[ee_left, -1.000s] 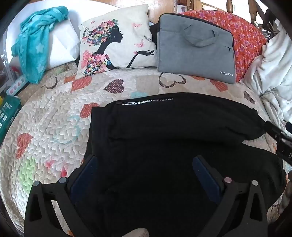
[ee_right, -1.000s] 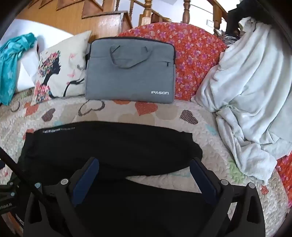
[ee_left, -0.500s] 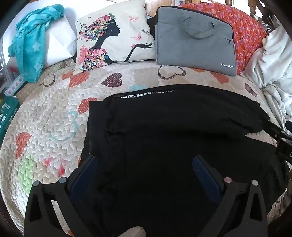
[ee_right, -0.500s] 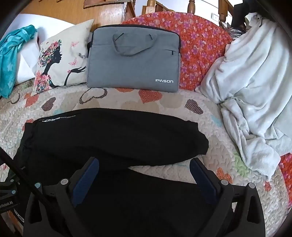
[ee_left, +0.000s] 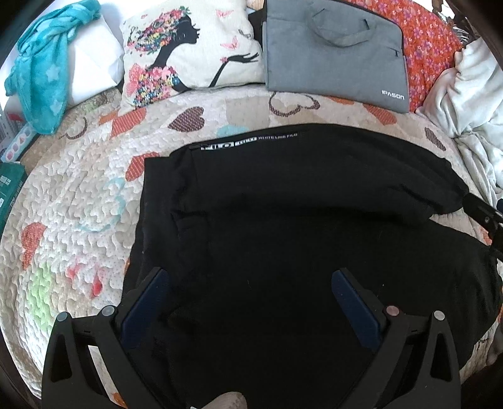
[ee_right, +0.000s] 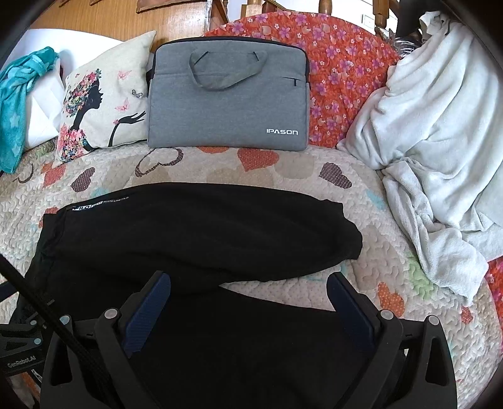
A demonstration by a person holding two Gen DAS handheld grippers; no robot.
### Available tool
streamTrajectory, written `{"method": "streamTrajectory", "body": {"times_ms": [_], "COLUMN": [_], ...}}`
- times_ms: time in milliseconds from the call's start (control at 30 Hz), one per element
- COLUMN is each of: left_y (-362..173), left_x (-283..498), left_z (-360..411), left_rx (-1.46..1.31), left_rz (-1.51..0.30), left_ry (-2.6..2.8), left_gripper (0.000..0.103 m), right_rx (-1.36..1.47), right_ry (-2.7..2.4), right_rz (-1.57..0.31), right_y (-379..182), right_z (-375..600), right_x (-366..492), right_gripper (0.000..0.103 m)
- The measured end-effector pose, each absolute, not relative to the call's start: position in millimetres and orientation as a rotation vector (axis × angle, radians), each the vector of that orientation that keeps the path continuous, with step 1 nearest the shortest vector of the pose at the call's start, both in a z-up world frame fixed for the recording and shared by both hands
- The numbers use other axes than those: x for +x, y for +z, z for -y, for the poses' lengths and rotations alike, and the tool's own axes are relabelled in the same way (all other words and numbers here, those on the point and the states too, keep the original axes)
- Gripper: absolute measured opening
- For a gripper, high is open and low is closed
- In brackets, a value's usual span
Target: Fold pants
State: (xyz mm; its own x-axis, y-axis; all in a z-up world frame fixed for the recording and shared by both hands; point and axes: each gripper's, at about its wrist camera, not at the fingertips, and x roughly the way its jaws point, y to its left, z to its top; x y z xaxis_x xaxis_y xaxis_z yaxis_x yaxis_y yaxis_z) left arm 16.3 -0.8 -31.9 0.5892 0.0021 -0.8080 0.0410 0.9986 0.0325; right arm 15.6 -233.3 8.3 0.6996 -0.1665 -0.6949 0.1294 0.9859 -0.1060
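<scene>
Honestly, my left gripper (ee_left: 248, 302) and right gripper (ee_right: 248, 302) both hang spread wide, empty, over the black pants (ee_right: 195, 226) on the quilt (ee_right: 386, 270). Pinching one layer could drag the legs askew.

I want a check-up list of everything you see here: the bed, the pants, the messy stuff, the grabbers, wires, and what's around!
Surface: heart-patterned quilt, bumpy, mostly flat.
Job's things: black pants spread out, one leg lying across the quilt; white lettering near the waist.
Clutter: grey laptop bag, silhouette cushion, white blanket heaped, teal towel.
Grippers: left gripper open over the pants; right gripper open, holding nothing.
Cables: black cable beside the right gripper.
Surroundings: orange floral cover, wooden railing.
</scene>
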Motion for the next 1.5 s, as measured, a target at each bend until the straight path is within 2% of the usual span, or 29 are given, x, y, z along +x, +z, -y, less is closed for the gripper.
{"method": "streamTrajectory", "body": {"times_ms": [400, 633, 867, 1100, 1133, 1267, 1367, 1500], "left_y": [-58, -64, -70, -67, -65, -50, -32, -1], "left_x": [26, 23, 25, 24, 25, 19, 16, 8], "left_z": [1, 3, -12, -8, -8, -16, -27, -40], "left_rx": [0.064, 0.083, -0.013, 0.037, 0.037, 0.011, -0.066, -0.114], "left_rz": [-1.062, -1.065, -1.114, -1.126, -1.127, -1.074, -0.988, -0.907], "left_ry": [-0.021, -0.030, -0.111, -0.139, -0.139, -0.136, -0.162, -0.170], "left_gripper": [0.103, 0.103, 0.103, 0.103, 0.102, 0.083, 0.078, 0.078], "right_rx": [-0.034, -0.027, -0.019, -0.027, -0.028, -0.033, -0.043, -0.066], "right_ry": [-0.163, -0.166, -0.169, -0.175, -0.177, -0.189, -0.202, -0.201], "right_rz": [-0.783, -0.781, -0.787, -0.799, -0.800, -0.806, -0.805, -0.803], "right_y": [9, 11, 11, 8, 8, 3, -1, 7], "right_z": [237, 239, 242, 242, 242, 244, 246, 253], "right_x": [15, 15, 16, 17, 17, 19, 18, 14], "right_gripper": [0.101, 0.101, 0.101, 0.101, 0.101, 0.101, 0.101, 0.101]}}
